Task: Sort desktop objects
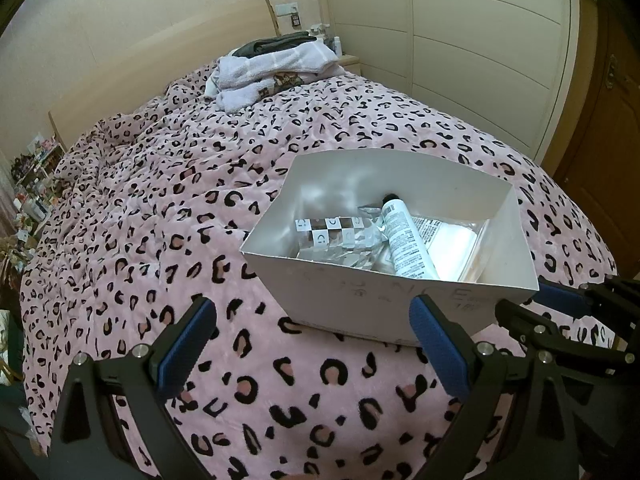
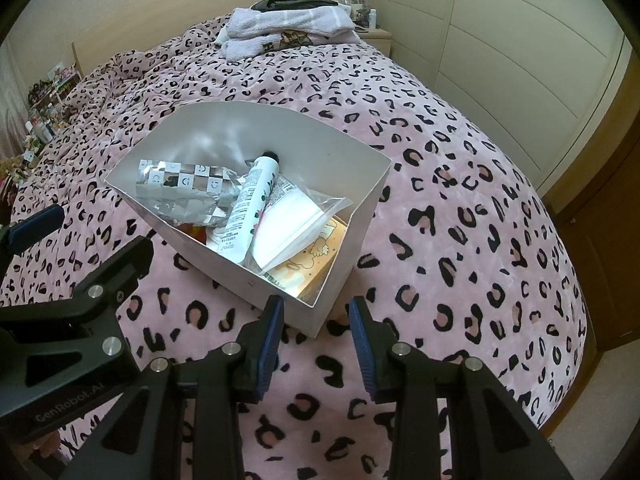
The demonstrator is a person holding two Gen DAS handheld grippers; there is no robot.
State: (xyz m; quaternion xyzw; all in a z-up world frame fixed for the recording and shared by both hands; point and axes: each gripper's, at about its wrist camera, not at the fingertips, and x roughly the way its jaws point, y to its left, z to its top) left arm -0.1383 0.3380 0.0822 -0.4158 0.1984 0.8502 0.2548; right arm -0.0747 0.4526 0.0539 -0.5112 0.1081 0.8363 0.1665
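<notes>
Bedroom setting: a bed [image 1: 280, 380] under a pink leopard-print blanket, folded towels [image 1: 276, 72] at its far end beside the headboard, pale wardrobe panels to one side.

Item one, white box [image 2: 340, 300]: it sat open-topped on the blanket, close in front of both of your tools.

Contents, all inside the box: a white tube with a black cap [image 2: 252, 200] lying aslant; a silver checkered foil pouch [image 2: 180, 188] to its left; a clear zip bag holding something white [image 2: 296, 220] to its right; a yellow illustrated packet [image 2: 304, 272] underneath. Nothing loose was visible on the blanket near the box.

Item two, left tool [image 1: 316, 344]: fingers spread wide, empty, hovering over the blanket just before the box's near wall.

Item three, right tool [image 2: 316, 328]: fingers set narrow with a clear gap between them, nothing gripped, aimed at the box's near corner without touching it.

Handling note: the sorting appeared finished or nearly so. If you meant to shift the box, you would have done well to pinch the thin wall squarely from above, one finger inside and one outside, and steady the far side with the left tool, since the soft blanket could let the box tip.
</notes>
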